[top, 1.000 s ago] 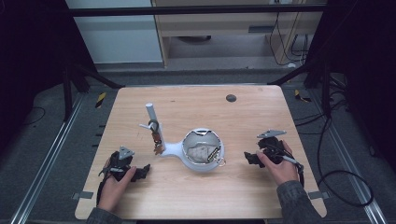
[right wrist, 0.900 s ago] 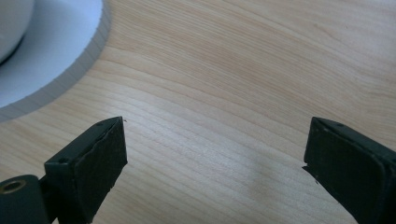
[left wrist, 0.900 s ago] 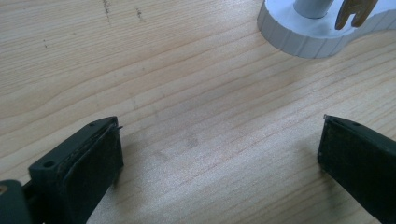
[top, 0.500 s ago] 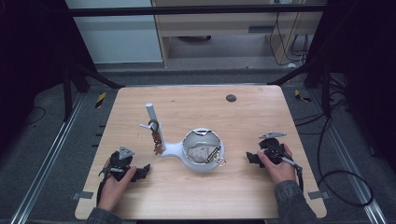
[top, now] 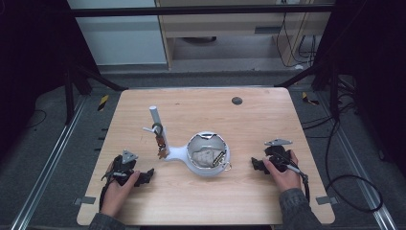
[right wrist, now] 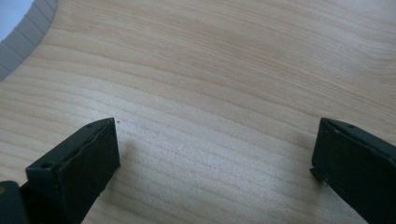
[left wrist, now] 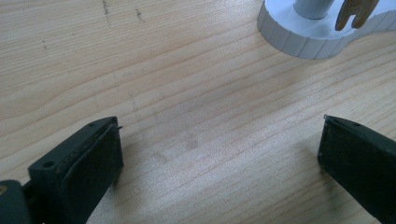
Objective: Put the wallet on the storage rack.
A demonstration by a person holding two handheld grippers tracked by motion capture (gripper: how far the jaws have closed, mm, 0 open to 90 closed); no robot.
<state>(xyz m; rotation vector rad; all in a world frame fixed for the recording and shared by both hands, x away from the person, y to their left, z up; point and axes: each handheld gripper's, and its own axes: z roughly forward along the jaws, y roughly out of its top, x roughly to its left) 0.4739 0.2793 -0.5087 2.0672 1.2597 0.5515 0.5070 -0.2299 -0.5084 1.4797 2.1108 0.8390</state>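
A white stand [top: 174, 153] sits mid-table, with an upright post [top: 154, 117] at its left end and a round bowl [top: 208, 166] at its right. Keys and a brown tag [top: 160, 141] hang from the post, and small items lie in the bowl. My left gripper [top: 143, 176] rests on the wood, left of and nearer than the stand, open with only bare wood between its jaws [left wrist: 219, 149]. Ahead of it are the stand's ribbed base [left wrist: 303, 39] and the tag [left wrist: 357, 11]. My right gripper [top: 256, 164] lies right of the bowl. Its jaws have just been opening and stand wide over bare wood [right wrist: 215, 149], with the bowl's ribbed edge [right wrist: 23, 32] at the upper left.
A dark round spot [top: 236, 100] marks the wooden table [top: 201, 201] near its far edge. Black frame legs stand at both far corners, and cables [top: 349, 187] trail over the floor on the right. Bare wood lies in front of the stand.
My right gripper has sunk a little toward the table beside the bowl. The left gripper and the stand have kept still.
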